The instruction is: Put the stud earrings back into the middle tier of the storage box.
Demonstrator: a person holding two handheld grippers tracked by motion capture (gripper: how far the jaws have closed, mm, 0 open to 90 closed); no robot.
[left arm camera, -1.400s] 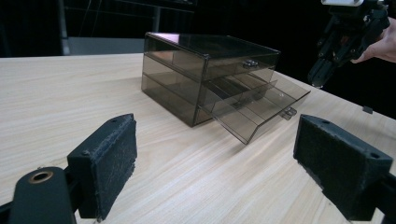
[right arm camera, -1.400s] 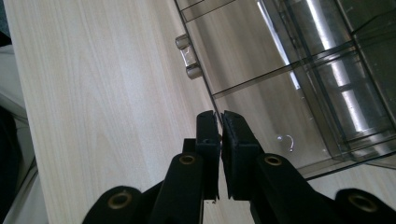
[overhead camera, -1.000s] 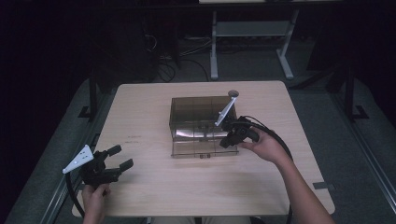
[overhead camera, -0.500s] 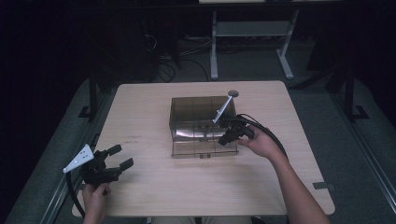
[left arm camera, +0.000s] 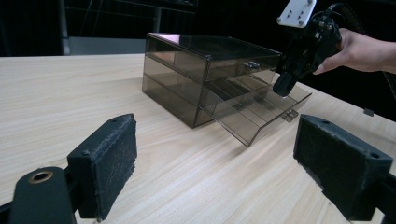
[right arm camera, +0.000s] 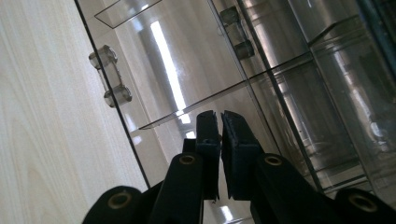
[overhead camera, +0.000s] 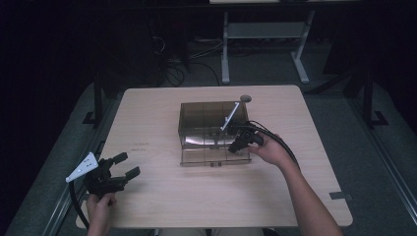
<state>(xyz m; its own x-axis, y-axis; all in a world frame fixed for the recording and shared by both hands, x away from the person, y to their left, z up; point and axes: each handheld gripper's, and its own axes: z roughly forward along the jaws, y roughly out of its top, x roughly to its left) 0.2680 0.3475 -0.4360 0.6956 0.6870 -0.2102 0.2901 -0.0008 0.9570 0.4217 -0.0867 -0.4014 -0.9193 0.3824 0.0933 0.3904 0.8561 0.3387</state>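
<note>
While the smoked acrylic drawer cabinet (overhead camera: 212,132) is kept mid-table, these relations are noted:
Open drawer (left arm camera: 261,109): pulled out toward the person, long axis across the cabinet front.
Right gripper (overhead camera: 239,142): jaws closed together, nothing gripped, tips pointed down into the drawer.
Left gripper (overhead camera: 120,167): spread wide, parked well apart near the table's left edge.
Nearer hand: the right.

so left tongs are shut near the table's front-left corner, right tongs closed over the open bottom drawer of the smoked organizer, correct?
Not quite: the left tongs are open, jaws spread wide apart, as the left gripper view shows. The rest holds: they sit near the table's front-left corner, and the right tongs are closed over the open bottom drawer of the smoked organizer.
</note>
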